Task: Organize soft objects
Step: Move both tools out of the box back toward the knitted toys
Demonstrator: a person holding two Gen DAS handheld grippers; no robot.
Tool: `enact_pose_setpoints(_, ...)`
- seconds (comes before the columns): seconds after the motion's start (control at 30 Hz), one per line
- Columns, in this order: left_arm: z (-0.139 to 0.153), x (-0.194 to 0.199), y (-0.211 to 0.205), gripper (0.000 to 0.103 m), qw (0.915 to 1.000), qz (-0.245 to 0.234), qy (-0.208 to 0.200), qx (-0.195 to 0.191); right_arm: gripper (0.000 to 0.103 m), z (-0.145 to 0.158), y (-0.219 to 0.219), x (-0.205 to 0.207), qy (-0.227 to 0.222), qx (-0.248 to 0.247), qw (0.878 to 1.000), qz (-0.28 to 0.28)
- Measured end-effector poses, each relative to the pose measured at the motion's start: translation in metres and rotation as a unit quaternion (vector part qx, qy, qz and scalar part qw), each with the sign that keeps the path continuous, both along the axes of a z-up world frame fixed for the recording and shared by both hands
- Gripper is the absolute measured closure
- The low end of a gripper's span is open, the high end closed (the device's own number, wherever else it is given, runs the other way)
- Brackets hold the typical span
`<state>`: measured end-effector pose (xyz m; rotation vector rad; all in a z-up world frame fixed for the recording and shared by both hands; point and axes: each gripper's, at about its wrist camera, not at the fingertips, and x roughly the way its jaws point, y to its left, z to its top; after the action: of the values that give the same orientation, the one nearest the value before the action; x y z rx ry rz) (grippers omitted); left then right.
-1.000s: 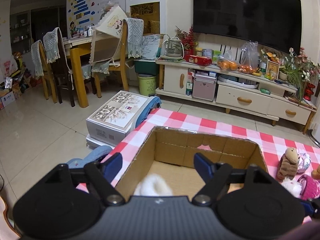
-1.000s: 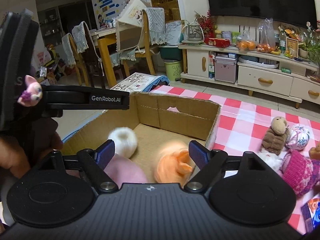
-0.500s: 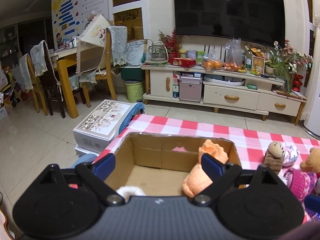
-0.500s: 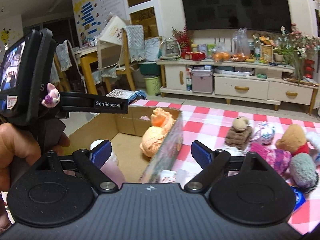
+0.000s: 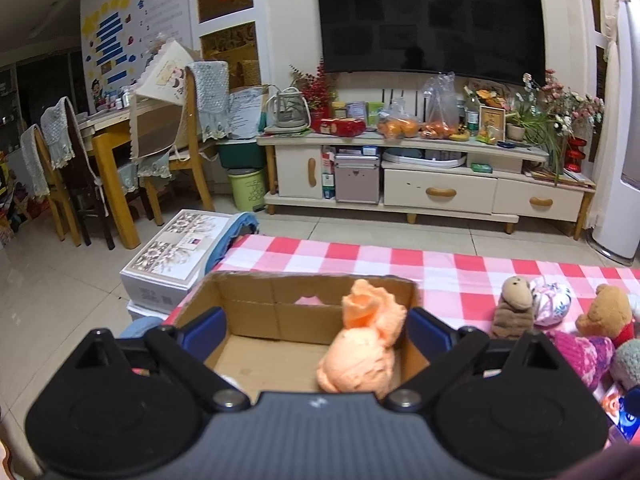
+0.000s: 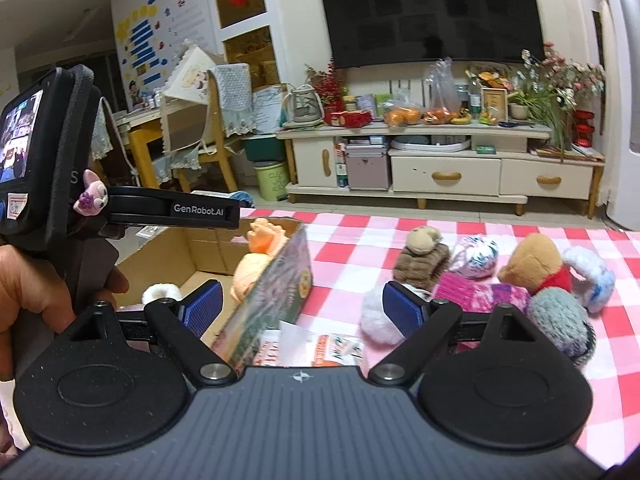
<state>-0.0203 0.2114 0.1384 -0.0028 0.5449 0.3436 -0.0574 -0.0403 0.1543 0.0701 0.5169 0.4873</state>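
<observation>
Your left tongs [image 5: 316, 328], jaws just opening, stand wide over the box [image 5: 276, 300] and orange toy [image 5: 360, 356], gripping nothing; your empty, open right tongs [image 6: 302, 308] are nearer the toys [image 6: 420, 260] lying ahead-right on the surface [image 6: 360, 240].

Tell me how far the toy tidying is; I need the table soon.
Done: an orange plush and a white fluffy ball lie in the cardboard box. In hand: nothing, both hand-held grippers are open. Left: the brown monkey, teddy bear and knitted toys remain on the checked cloth.
</observation>
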Motion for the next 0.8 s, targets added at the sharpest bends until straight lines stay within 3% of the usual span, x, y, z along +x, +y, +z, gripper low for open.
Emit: enact_pose_setpoints(0.8,-0.011,0.008,-0.064,0.003,0.9969,-0.076,0.005,0.024,0.0,-0.027,-0.05,0.002,0.016,0.027,0.994,-0.105)
